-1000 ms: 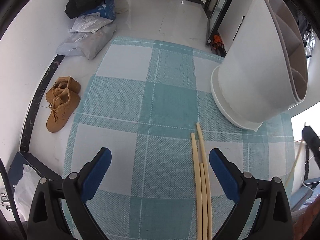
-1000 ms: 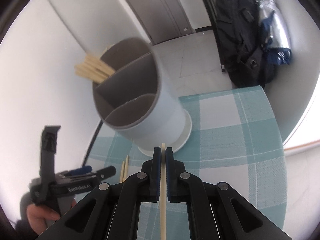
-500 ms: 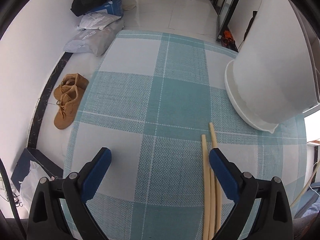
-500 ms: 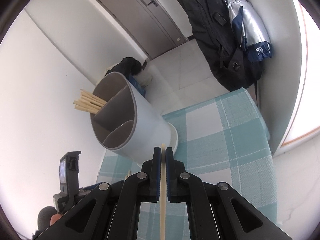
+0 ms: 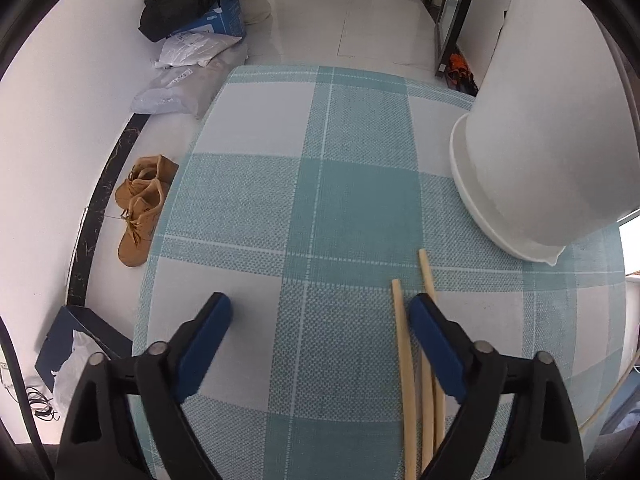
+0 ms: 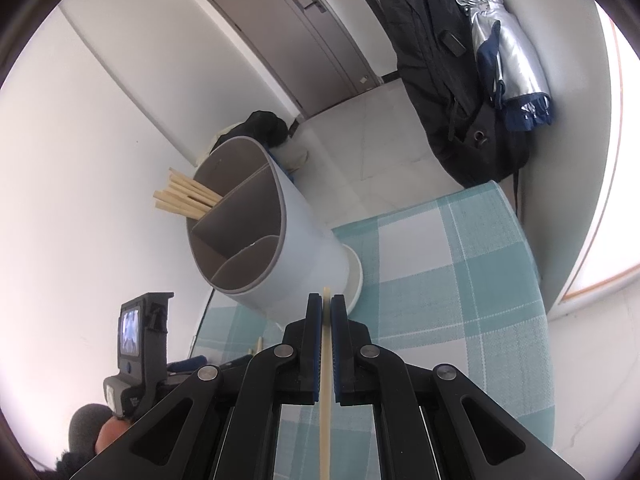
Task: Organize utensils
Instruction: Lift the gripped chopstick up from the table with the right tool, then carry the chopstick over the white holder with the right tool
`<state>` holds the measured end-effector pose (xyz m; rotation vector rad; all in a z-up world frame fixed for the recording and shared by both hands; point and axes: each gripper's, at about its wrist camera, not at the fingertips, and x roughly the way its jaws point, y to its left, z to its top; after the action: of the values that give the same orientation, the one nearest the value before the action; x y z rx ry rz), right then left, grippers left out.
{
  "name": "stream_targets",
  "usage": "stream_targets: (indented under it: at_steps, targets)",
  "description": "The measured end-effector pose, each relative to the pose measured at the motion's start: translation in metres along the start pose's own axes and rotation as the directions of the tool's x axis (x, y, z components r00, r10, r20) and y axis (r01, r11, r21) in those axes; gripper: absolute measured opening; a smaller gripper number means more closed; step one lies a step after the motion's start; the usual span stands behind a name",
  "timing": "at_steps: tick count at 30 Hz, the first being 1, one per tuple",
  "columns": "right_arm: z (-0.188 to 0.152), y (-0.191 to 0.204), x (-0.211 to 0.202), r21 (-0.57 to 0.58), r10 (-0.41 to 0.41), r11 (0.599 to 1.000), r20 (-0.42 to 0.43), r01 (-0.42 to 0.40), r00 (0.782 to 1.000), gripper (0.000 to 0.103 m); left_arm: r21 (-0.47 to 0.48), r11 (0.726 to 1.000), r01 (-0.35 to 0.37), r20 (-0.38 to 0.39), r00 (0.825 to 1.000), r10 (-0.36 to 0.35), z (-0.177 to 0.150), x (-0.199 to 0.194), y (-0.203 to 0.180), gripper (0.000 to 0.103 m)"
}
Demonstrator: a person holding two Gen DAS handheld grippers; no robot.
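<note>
My right gripper [image 6: 326,307] is shut on a single pale chopstick [image 6: 325,380], held in the air above the table, short of the white utensil holder [image 6: 280,248]. The holder has three grey compartments; several chopsticks [image 6: 182,196] stick out of the far one. In the left wrist view the holder [image 5: 536,132] stands at the right. My left gripper [image 5: 320,316] is open low over the checked tablecloth [image 5: 320,184]. Three loose chopsticks [image 5: 404,352] lie on the cloth at its right finger [image 5: 430,332], which covers part of them.
The table edge curves at the left, with brown boots [image 5: 140,208], bags [image 5: 188,84] and a dark box [image 5: 80,344] on the floor below. A black coat and folded umbrella [image 6: 508,52] hang at the right wall. A grey door [image 6: 296,36] is behind.
My right gripper has risen and tilted with the chopstick, so the holder looks smaller and farther. My left gripper has moved forward and right; its right finger now overlaps the loose chopsticks.
</note>
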<state>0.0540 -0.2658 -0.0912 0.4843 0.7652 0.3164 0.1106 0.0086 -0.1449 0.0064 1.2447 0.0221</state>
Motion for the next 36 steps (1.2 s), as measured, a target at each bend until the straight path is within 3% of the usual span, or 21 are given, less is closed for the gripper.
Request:
stream_targets:
  at_steps: [4, 5, 7, 8, 13, 19, 22, 29, 36]
  targets:
    - [0.001, 0.004, -0.002, -0.021, -0.003, 1.0, 0.01, 0.003, 1.0, 0.004, 0.037, 0.999, 0.017, 0.021, 1.0, -0.018, -0.001, -0.007, -0.011, 0.034]
    - [0.001, 0.005, -0.002, -0.025, -0.003, 1.0, 0.012, 0.004, 1.0, 0.004, 0.051, 0.999, 0.02, 0.022, 1.0, -0.021, -0.003, -0.008, -0.015, 0.029]
    - [0.0, 0.006, -0.004, -0.033, -0.005, 0.999, 0.018, 0.006, 1.0, 0.004, 0.08, 0.996, 0.031, 0.025, 0.999, -0.033, -0.004, -0.009, -0.022, 0.008]
    - [0.0, 0.007, -0.005, -0.039, -0.007, 0.999, 0.022, 0.008, 1.0, 0.004, 0.089, 0.995, 0.039, 0.022, 0.999, -0.041, -0.005, -0.01, -0.026, 0.003]
    - [-0.005, 0.014, -0.007, -0.062, -0.017, 0.998, 0.034, 0.019, 0.999, 0.004, 0.096, 0.993, 0.074, 0.049, 0.996, -0.079, -0.009, -0.017, -0.026, 0.001]
    - [-0.014, 0.032, -0.012, -0.13, -0.024, 0.991, 0.055, 0.031, 0.998, 0.004, 0.107, 0.985, 0.132, 0.16, 0.976, -0.148, -0.012, -0.051, -0.022, 0.001]
    - [-0.019, 0.046, -0.019, -0.169, -0.018, 0.985, 0.079, 0.031, 0.997, 0.004, 0.103, 0.979, 0.174, 0.222, 0.956, -0.193, -0.016, -0.073, -0.018, 0.001]
    - [-0.034, 0.072, -0.036, -0.22, -0.022, 0.974, 0.146, 0.054, 0.989, 0.004, 0.111, 0.959, 0.26, 0.363, 0.888, -0.282, -0.028, -0.12, -0.012, 0.0]
    - [-0.046, 0.091, -0.052, -0.267, -0.04, 0.959, 0.201, 0.094, 0.979, 0.003, 0.15, 0.942, 0.301, 0.385, 0.86, -0.336, -0.032, -0.137, -0.008, 0.0]
